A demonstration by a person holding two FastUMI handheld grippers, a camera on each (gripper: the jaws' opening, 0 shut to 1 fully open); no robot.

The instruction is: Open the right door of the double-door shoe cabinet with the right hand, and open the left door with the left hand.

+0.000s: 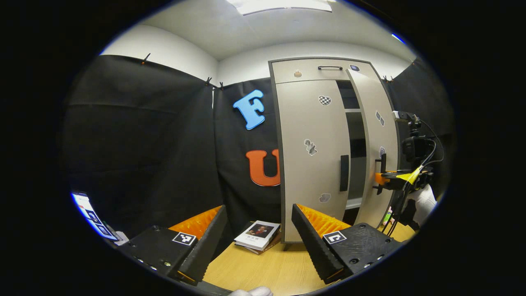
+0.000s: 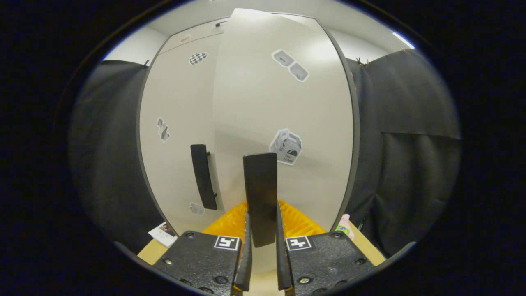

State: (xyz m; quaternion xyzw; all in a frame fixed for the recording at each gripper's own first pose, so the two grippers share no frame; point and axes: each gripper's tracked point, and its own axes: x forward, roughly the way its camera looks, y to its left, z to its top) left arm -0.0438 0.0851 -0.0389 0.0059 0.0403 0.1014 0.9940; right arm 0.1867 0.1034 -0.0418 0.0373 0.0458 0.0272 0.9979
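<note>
Left gripper point(image 1: 259, 236) hangs low over the wooden table point(image 1: 271, 271), fingers spread wide, nothing between them. Just past its tips a book point(image 1: 257, 235) lies flat on the table, near the foot of the shoe cabinet point(image 1: 312, 156). Right gripper point(image 2: 262, 246) is clamped with both fingers on the right door handle point(image 2: 260, 197), which stands upright between them. Right door point(image 2: 283, 123) is swung partly out; left door point(image 1: 310, 160) is flush, its handle point(image 1: 344, 173) untouched. Through the gap, the left gripper view shows dark cabinet interior point(image 1: 355, 139) with pale shelf edges; contents too dark to make out. That view also catches the right gripper at the door edge with a gloved hand behind it. The right gripper view has the open door blocking the interior, plus a small pink and green item point(image 2: 344, 226) at the door's lower right, partly cut off.
</note>
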